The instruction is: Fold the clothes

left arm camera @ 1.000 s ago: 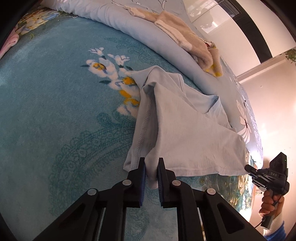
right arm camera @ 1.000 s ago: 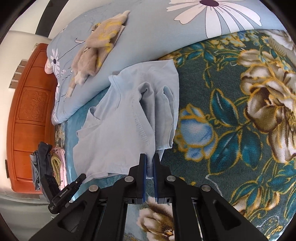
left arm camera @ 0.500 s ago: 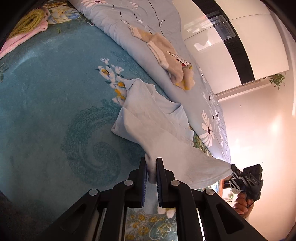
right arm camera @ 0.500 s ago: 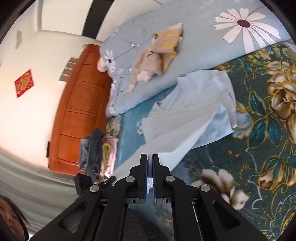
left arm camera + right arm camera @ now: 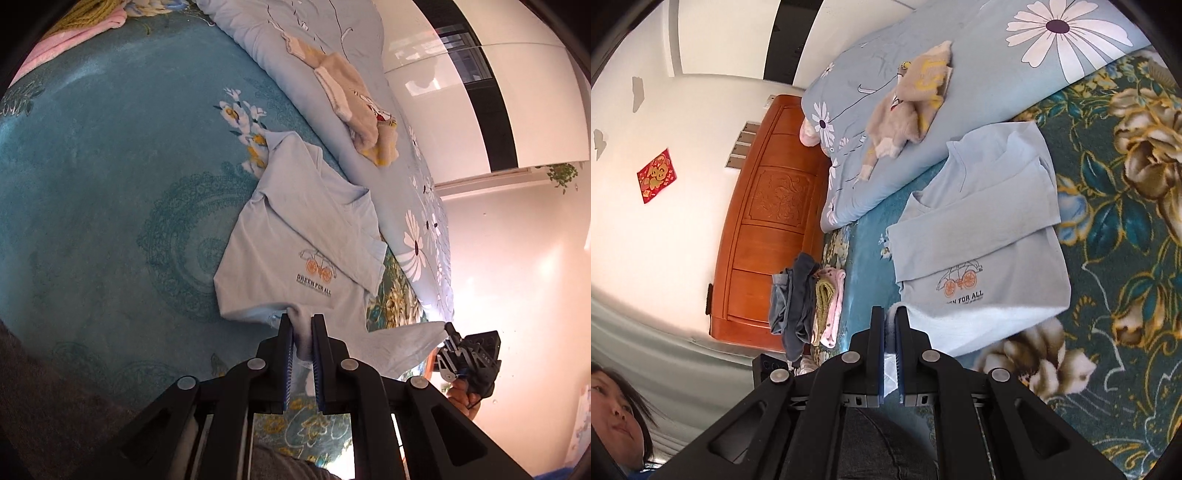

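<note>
The left tool (image 5: 302, 325) is pinching a bunched corner of the pale blue T-shirt (image 5: 295, 236) between its blue pads, and the right tool (image 5: 890, 317) is clamping the shirt's other near corner just as tightly. Both are pointing downward toward the bed, holding the near edge raised while the rest of the shirt is lying on the teal floral blanket (image 5: 92, 177). The shirt is running lengthwise away from the tools, collar at the far end next to the light blue daisy quilt (image 5: 332, 48), printed side up.

The left view is taking in the right tool from outside, a hand (image 5: 461, 393) gripping its handle, with cloth stretching between the two. Only the right view is showing the wooden headboard (image 5: 768, 221), a stack of folded clothes (image 5: 809, 299) by it, and a person (image 5: 617, 413) at the lower corner. A beige fleece garment (image 5: 908, 103) is lying on the quilt in both.
</note>
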`<state>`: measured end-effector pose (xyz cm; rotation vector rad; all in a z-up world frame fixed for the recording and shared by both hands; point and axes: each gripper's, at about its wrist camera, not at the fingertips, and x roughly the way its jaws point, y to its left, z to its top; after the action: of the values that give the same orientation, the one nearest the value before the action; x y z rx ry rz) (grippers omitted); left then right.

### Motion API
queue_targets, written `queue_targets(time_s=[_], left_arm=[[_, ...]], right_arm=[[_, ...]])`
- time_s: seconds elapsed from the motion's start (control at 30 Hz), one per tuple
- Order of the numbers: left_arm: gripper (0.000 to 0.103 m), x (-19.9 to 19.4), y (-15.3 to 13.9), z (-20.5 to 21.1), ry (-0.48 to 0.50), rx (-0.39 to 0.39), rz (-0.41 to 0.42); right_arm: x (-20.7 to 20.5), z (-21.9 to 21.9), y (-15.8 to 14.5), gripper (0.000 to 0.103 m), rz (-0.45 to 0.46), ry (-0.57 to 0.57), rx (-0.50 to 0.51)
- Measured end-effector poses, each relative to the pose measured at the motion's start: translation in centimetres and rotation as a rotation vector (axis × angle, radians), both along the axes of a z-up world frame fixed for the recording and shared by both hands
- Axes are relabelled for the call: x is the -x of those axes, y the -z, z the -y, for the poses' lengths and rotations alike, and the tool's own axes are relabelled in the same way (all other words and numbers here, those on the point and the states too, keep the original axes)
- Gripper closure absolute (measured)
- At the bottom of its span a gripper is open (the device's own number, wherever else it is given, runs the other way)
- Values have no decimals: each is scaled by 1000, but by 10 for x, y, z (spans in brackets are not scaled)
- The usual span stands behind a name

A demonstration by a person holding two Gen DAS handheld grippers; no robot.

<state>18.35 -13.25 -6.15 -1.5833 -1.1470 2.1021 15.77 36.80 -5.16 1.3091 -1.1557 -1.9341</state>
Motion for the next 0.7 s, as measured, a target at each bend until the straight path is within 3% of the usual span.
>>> queue_targets(time_s=[0.2, 0.37, 0.5, 0.53, 0.6, 0.63, 0.7], left_arm=[[93, 112, 18, -20, -37, 2, 9], [93, 204, 22, -48, 32, 144, 1], [91, 245, 32, -54, 25, 200, 2], [87, 246, 34, -51, 14, 197, -2], [68, 245, 37, -47, -6, 191, -16], [53, 240, 38, -43, -11, 185, -24], [50, 227, 39, -34, -20, 171, -42]], right_arm=[[93, -27, 23, 98, 85, 78, -80], [165, -45, 38, 98, 99, 219, -79], [205, -42, 61, 98, 152, 300, -97], [211, -40, 66, 98, 164, 308, -112], [220, -35, 75, 95, 181, 313, -168], [223, -33, 79, 94, 186, 312, -202], [223, -31, 83, 78, 182, 304, -256]])
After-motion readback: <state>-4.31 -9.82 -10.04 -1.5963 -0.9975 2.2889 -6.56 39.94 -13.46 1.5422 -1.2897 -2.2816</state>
